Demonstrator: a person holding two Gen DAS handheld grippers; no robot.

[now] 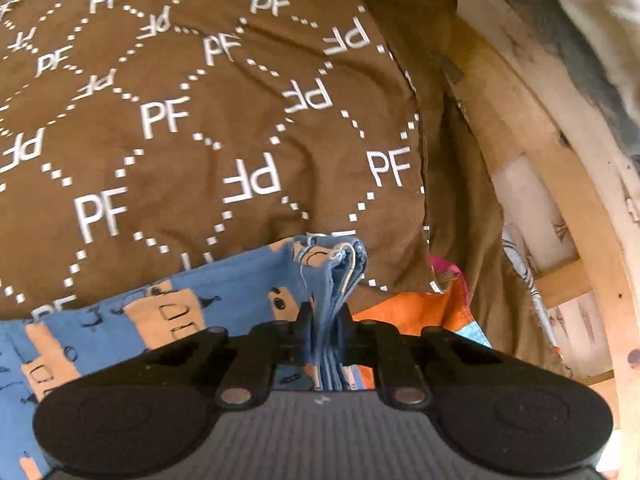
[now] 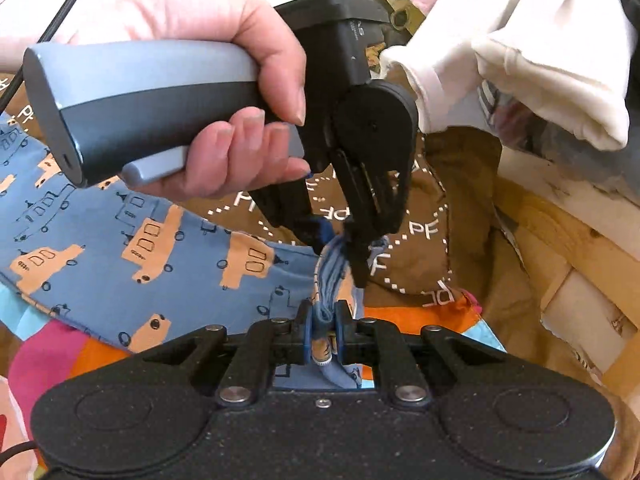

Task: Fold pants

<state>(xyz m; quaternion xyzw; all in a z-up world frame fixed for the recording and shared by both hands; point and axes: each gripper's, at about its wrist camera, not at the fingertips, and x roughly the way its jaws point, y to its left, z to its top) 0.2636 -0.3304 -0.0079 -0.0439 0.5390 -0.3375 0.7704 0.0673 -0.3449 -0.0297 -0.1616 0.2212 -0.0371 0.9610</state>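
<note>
Right now the brown PF-printed cover (image 1: 192, 120) fills most of your left wrist view, with a wooden frame (image 1: 532, 128) along its right edge. Across that cover lie the blue truck-print pants (image 2: 120, 240), partly over an orange cloth (image 2: 416, 316). Your left gripper (image 2: 352, 256) pinches a bunched edge of the pants, and your right gripper (image 2: 324, 320) clamps the same bunch just beside it.

Brown blanket (image 1: 200, 128) reads "PF" (repeated, some mirrored).
</note>
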